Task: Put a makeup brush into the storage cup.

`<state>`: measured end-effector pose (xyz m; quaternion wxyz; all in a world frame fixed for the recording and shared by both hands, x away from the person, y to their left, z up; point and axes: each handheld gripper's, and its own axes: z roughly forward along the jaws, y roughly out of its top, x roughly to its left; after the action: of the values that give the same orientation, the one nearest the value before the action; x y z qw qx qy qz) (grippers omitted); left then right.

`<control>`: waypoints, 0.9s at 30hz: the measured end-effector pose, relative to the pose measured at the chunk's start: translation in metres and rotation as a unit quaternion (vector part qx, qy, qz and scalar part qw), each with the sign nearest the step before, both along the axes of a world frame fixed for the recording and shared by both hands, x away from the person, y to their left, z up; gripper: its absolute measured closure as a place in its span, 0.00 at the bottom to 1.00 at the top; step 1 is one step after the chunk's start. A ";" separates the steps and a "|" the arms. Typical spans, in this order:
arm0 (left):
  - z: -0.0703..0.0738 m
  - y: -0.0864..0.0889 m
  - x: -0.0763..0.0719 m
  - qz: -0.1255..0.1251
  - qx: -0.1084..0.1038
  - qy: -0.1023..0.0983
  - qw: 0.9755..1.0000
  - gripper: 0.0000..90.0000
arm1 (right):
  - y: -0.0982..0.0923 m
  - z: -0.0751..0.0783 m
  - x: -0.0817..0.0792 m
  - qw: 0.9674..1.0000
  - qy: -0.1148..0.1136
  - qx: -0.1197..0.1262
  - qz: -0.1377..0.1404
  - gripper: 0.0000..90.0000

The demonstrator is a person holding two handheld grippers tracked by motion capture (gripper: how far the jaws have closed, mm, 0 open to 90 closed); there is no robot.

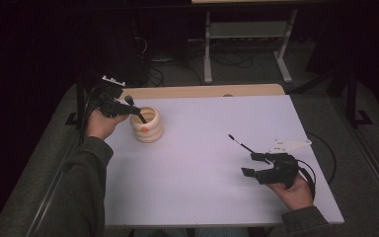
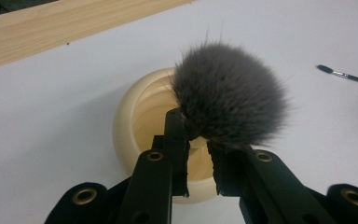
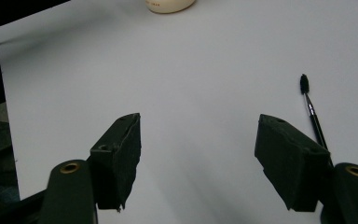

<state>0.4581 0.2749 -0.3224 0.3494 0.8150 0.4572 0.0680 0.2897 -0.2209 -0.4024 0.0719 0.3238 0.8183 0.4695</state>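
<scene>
A cream ribbed cup [image 1: 148,131] stands at the table's far left. My left gripper [image 1: 128,109] hovers at its rim, shut on a fluffy grey makeup brush [image 2: 228,93] just below the head; the dark handle slants down into the cup [image 2: 130,116]. In the left gripper view the jaws [image 2: 198,154] stand close together under the bristles. A thin black brush [image 1: 241,144] lies flat on the table at the right. My right gripper [image 1: 253,164] rests just behind it, open, with nothing between its pads [image 3: 198,154]. The thin brush [image 3: 312,114] lies beside its right jaw.
The white tabletop [image 1: 202,173] has a wooden strip [image 1: 202,91] along its far edge. Beyond it stand a metal frame's legs [image 1: 208,54] and floor cables. The cup [image 3: 170,5] sits far off in the right gripper view. Broad bare table lies between the two hands.
</scene>
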 end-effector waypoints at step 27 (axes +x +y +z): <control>0.006 0.012 -0.014 0.013 0.028 -0.011 0.999 0.65 | 0.000 0.000 0.000 1.000 0.000 0.004 0.000 0.34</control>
<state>0.4445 0.2867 -0.3165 0.3304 0.8180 0.4614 0.0942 0.2900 -0.2205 -0.4020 0.0710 0.3242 0.8164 0.4726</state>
